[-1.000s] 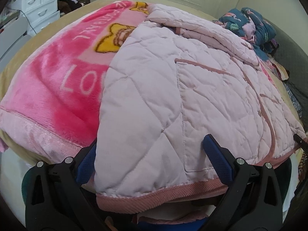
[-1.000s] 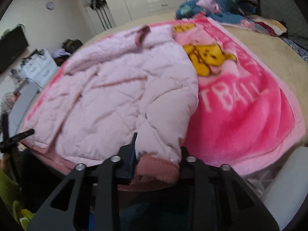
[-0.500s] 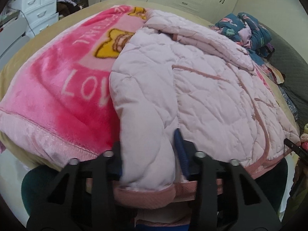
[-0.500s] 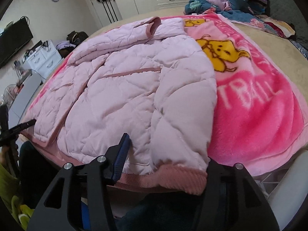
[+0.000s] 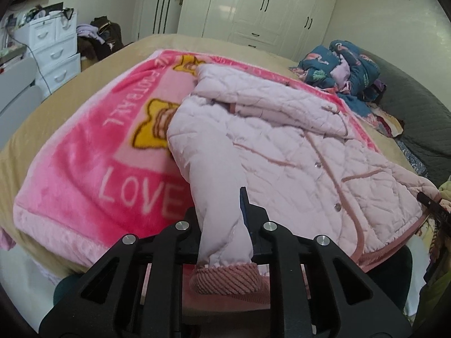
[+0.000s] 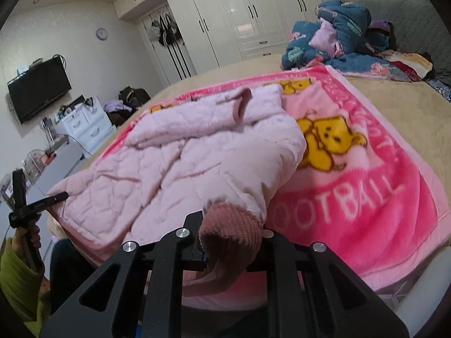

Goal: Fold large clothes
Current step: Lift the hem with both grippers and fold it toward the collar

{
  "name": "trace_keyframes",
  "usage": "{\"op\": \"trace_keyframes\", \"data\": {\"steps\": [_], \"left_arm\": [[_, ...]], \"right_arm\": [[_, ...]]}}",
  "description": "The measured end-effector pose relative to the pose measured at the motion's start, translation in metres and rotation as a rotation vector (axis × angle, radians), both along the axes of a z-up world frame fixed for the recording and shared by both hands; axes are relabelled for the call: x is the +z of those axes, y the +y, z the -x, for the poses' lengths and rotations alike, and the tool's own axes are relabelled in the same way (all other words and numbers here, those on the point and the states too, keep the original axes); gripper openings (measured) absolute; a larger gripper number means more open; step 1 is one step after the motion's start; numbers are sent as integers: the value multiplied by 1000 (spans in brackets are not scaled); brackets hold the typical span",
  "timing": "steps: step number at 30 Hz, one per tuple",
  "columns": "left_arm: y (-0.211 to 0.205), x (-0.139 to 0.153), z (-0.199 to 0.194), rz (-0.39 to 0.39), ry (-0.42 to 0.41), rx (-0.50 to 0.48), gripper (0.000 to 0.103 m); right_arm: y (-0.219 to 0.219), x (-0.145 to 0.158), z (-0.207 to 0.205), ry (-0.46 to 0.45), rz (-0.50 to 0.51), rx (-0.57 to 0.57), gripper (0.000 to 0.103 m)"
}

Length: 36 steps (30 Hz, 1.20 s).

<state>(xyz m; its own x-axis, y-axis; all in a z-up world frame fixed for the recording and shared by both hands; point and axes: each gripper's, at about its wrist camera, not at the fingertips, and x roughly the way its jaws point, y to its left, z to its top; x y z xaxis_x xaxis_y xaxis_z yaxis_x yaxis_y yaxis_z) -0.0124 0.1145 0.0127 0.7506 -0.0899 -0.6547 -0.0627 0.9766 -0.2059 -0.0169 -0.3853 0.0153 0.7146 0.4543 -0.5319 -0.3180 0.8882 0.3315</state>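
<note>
Pale pink quilted jacket lies front-up on a pink blanket at the near edge of the bed, one sleeve end clamped in each gripper.

The left gripper is clenched on one sleeve just above its ribbed cuff; the right gripper pinches the other sleeve's cuff. The blanket reads "LOVE" and "FOOTBALL" beside yellow bear prints. The bed has a tan cover. A second ago the left jaws stood wide over the flat hem; since then both have closed and lifted the sleeves.
</note>
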Motion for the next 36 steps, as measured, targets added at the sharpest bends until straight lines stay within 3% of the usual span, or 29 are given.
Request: {"op": "trace_keyframes", "data": {"steps": [14, 36], "left_arm": [[-2, 33, -16, -12, -55, 8, 10], [-7, 79, -54, -45, -137, 25, 10]], "right_arm": [[3, 39, -23, -90, -43, 2, 15], [-1, 69, -53, -161, -93, -43, 14]]}}
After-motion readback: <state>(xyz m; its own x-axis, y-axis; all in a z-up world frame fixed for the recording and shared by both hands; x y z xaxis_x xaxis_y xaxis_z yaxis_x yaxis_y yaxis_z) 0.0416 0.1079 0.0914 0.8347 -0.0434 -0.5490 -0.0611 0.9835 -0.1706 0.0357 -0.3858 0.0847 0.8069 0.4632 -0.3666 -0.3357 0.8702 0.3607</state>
